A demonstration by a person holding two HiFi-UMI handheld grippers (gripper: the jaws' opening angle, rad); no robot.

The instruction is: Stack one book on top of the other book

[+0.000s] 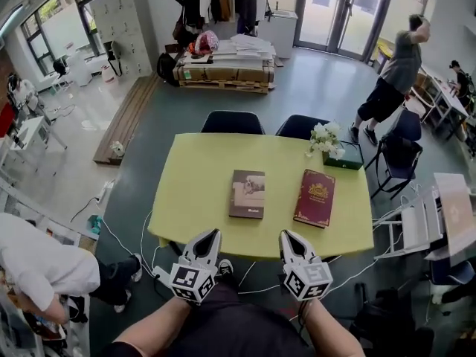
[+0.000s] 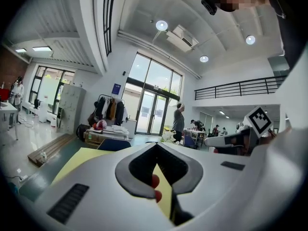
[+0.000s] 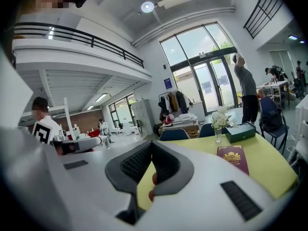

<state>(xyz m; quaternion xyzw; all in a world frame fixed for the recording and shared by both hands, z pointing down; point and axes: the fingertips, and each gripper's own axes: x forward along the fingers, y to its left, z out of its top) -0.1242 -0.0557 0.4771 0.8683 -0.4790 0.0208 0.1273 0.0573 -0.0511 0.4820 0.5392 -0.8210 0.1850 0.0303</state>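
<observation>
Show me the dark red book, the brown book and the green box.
Dark red hardcover book (image 1: 314, 198): head view, centre of cover.
Brown rectangular book (image 1: 248, 194): head view, centre of cover.
Dark green rectangular box (image 1: 348, 158): head view, its lid.

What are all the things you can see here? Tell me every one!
table: one, yellow, middle of the room
brown book: one, brown, flat on the table, left of the other book, not touching it
red book: one, dark red with gold print, flat on the table, right side
flowers: one bunch, white, far right corner of the table
box: one, green, beside the flowers
chairs: two, dark, behind the table
standing person: one, grey top, far right near the glass doors
person in white: one, white top, near left
left gripper: one, white and grey, shut, empty, near table edge
right gripper: one, white and grey, shut, empty, near table edge
</observation>
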